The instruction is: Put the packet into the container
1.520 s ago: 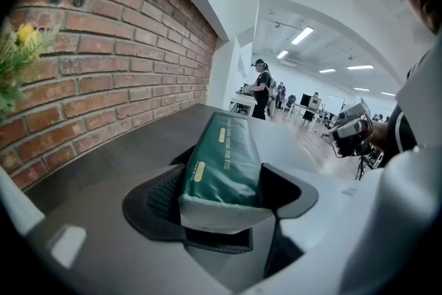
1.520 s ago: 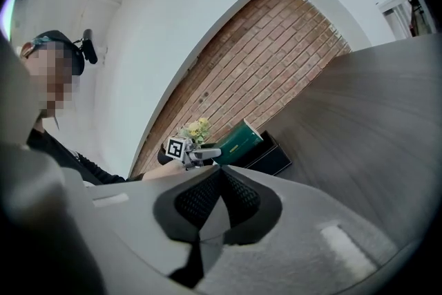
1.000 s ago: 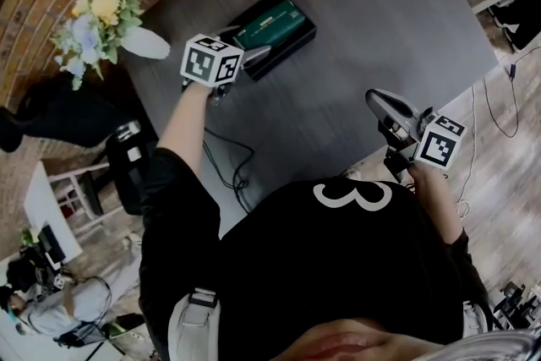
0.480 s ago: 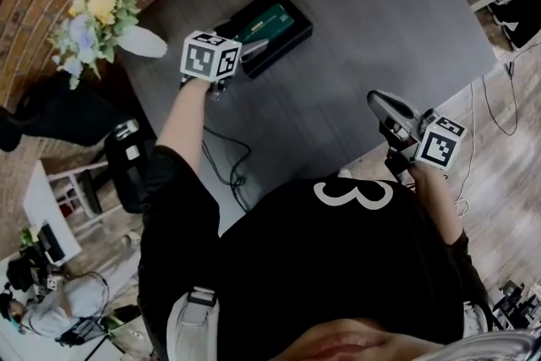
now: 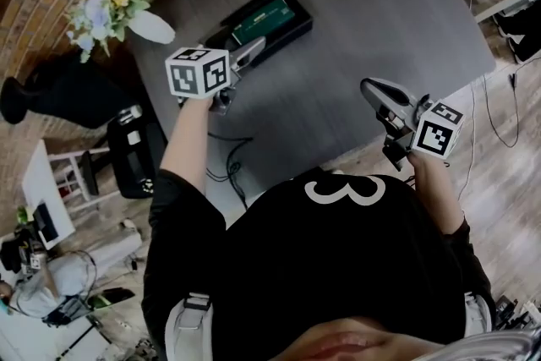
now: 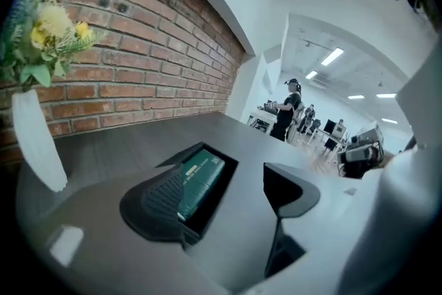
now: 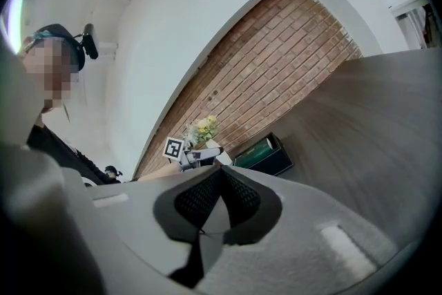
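Note:
A green packet (image 5: 264, 15) lies flat inside the black container (image 5: 293, 30) on the dark table. My left gripper (image 5: 250, 53) hovers just short of the container's near end. Its jaws stand apart and are closing, with nothing between them. In the left gripper view the packet (image 6: 200, 179) shows in the container (image 6: 219, 198) beyond the left gripper (image 6: 228, 207). My right gripper (image 5: 373, 90) hangs over the table's near right edge, shut and empty. In the right gripper view its own pads meet at the right gripper (image 7: 219, 200), with the container (image 7: 278, 162) far off.
A white vase of yellow and pale flowers (image 5: 127, 6) stands on the table left of the container, near the brick wall (image 6: 138, 59). A black cable (image 5: 224, 156) and dark equipment (image 5: 131, 152) lie on the floor by the table's near edge. People stand far off in the room (image 6: 286, 107).
My left gripper has drawn back from the container toward me and to the left. The packet stays in the container. The right gripper has hardly moved.

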`<state>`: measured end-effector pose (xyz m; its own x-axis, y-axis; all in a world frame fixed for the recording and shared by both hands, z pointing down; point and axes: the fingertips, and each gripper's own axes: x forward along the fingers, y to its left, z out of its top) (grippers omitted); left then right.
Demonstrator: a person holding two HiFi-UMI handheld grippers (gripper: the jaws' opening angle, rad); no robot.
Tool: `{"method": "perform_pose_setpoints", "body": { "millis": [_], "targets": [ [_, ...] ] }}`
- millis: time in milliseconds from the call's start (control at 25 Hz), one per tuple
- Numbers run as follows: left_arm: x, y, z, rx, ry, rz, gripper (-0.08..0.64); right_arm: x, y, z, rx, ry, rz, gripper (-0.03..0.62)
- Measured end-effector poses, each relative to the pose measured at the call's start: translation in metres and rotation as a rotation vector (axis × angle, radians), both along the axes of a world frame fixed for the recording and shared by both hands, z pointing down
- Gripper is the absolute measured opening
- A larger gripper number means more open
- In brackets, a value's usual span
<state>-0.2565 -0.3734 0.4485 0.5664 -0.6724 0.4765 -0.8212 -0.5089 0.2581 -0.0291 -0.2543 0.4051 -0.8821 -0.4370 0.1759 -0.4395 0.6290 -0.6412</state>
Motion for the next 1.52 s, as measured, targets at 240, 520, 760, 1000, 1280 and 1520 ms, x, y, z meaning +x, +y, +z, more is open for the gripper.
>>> {"method": "perform_pose_setpoints", "body": {
  "millis": [240,520,760,1000,1280,1520],
  "targets": [
    [0.001,0.074,-0.036,0.028,0.168,-0.111,0.281,-0.021,0.013,-0.035,0.078,-0.044,-0.115,0.002],
    [0.043,0.159,-0.105,0.123,0.413,-0.076,0.206,-0.048,0.032,-0.062,0.205,-0.008,-0.249,0.002],
    [0.071,0.192,-0.11,0.157,0.366,-0.123,0.071,-0.065,0.044,-0.07,0.225,-0.052,-0.314,0.002],
    [0.098,0.201,-0.111,0.145,0.387,-0.091,0.012,-0.068,0.056,-0.071,0.228,-0.087,-0.348,0.002],
    [0.112,0.207,-0.119,0.175,0.393,-0.044,0.012,-0.065,0.063,-0.07,0.23,-0.099,-0.351,0.001],
    [0.115,0.208,-0.115,0.18,0.341,-0.028,0.011,-0.064,0.065,-0.066,0.236,-0.083,-0.335,0.0]
  ]
}}
